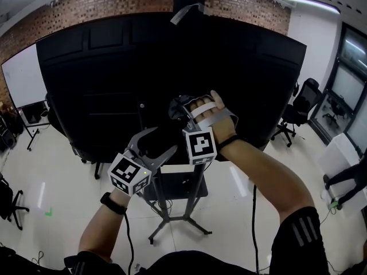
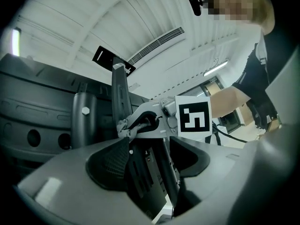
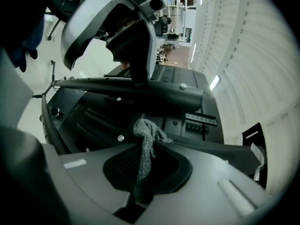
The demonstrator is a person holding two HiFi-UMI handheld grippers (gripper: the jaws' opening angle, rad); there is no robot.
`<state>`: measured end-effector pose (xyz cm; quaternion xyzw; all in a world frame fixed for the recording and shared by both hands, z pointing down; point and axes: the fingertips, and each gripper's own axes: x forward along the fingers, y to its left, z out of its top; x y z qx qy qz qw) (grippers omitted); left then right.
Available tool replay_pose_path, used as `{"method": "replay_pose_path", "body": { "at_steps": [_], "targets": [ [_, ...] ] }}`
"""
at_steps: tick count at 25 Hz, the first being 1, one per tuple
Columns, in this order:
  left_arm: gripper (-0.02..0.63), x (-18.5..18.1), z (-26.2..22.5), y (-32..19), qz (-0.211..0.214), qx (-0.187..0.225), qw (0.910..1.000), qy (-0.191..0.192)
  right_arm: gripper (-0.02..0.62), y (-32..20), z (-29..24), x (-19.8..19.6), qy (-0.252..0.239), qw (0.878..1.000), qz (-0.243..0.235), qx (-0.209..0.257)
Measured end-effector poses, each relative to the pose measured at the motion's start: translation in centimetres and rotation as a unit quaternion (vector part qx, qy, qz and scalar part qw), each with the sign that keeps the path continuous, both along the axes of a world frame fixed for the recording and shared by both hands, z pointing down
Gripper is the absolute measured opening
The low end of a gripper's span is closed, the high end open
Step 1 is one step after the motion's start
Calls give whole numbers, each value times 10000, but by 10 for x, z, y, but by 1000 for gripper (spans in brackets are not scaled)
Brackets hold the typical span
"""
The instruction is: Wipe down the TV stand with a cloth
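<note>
The TV stand's pole (image 1: 166, 202) and splayed feet rise under the black back of a big TV (image 1: 109, 79). My right gripper (image 1: 179, 109) is raised against the TV's back, shut on a dark grey cloth (image 3: 145, 146). The cloth bunches out past the jaws beside the stand's black mounting bar (image 3: 140, 90). In the left gripper view the same cloth (image 2: 127, 128) shows in the right gripper's tips next to the upright bar (image 2: 119, 97). My left gripper (image 1: 160, 141) hangs just below and left of it, open and holding nothing.
A whiteboard (image 1: 23, 76) stands at the left and office chairs (image 1: 304, 105) at the right. A person's legs (image 1: 350, 179) show at the far right edge. Cables (image 1: 253, 211) trail over the white floor near the stand's feet.
</note>
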<state>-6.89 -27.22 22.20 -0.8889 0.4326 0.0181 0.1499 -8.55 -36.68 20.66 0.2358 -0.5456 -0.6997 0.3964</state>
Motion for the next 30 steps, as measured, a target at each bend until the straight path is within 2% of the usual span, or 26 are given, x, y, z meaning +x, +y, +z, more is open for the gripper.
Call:
{"method": "replay_pose_path", "body": {
  "at_steps": [4,14,24,30],
  "targets": [
    [296,0,16,-1,-28,-126,9999,41,23,0,35,0,304,9994,139,-42],
    [296,-10,59,-5,-206,-511,9982,238,21,1,118,0,459,9973,200,-538],
    [296,-11,100,-6,-310,-896,9947,387,21,0,181,1,574,9938,276,-914],
    [296,-10,115,-7,-348,-1060,9922,555,21,4,196,-1,396,9907,323,-1258]
  ]
}}
